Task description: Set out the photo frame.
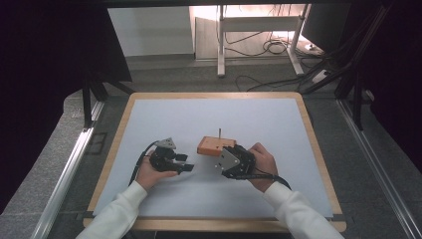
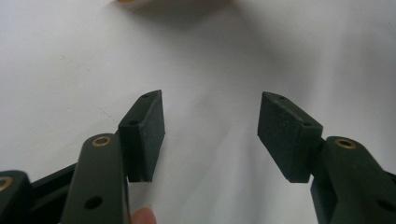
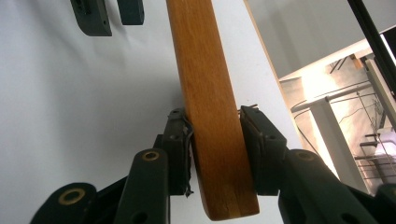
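Sleeves in white came in from my side of the table, one for each hand. My left gripper [image 1: 182, 164] rested on the white table top [image 1: 199, 199], and its two black pads [image 2: 148, 126] stood wide apart with bare white top between them. My right gripper [image 1: 226, 155] sat just to the right of it, near but not touching. In the right gripper view its pads [image 3: 180, 149] squeezed the wooden block [image 3: 212, 121] from both sides, so it had a hold on the wood. The block was orange-brown and ran away from the camera, and I could see the left gripper's jaws past its far end. In the high view the block lay near the middle of the table, with a thin pin [image 1: 219, 133] standing up from its top. Behind the table I saw grey floor [image 1: 174, 74], a white frame [image 1: 259, 22] and some black cables [image 1: 271, 47].
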